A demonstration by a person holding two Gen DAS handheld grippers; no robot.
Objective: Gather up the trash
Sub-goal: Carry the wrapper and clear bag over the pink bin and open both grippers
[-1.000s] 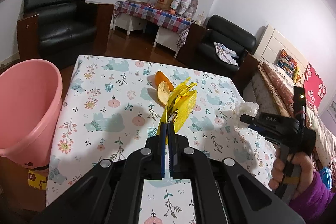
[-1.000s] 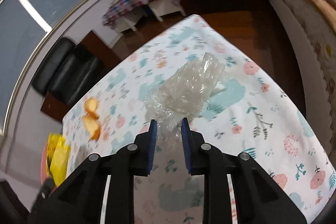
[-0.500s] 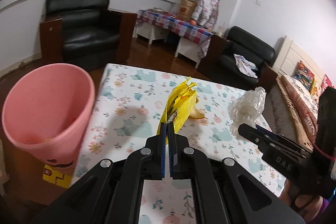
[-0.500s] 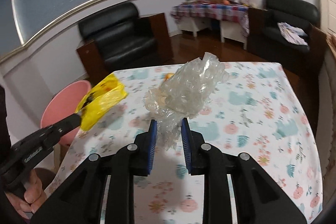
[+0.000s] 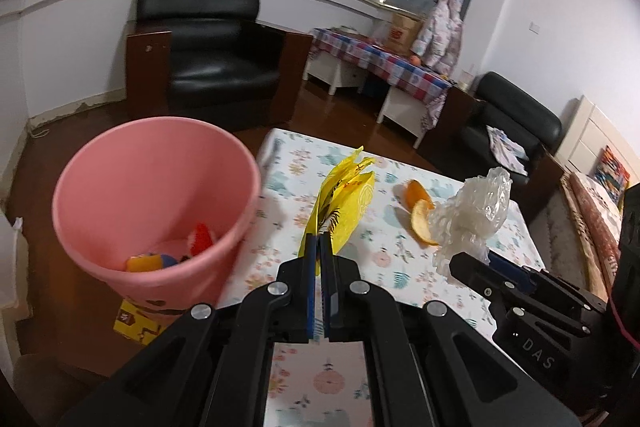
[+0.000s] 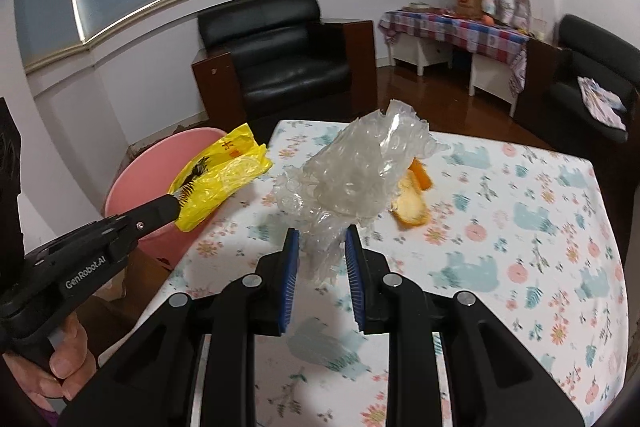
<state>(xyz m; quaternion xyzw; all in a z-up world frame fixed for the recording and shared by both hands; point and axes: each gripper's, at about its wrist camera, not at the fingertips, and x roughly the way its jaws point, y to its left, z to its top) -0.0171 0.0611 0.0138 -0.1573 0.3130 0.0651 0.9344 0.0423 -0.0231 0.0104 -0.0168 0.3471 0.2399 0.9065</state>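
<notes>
My left gripper is shut on a yellow plastic wrapper and holds it above the table's left edge, beside the pink bin. In the right wrist view the wrapper hangs in front of the bin. My right gripper is shut on a crumpled clear plastic bag, held above the table; the bag also shows in the left wrist view. Two orange peels lie on the floral tablecloth.
The pink bin holds some coloured trash at its bottom and stands on the floor left of the table. A black armchair is behind the bin. A second black armchair and a low checked table stand further back.
Both grippers have swung left toward the pink bin with their loads. The bin is now closer and its inside is visible. The orange peels have not moved.
</notes>
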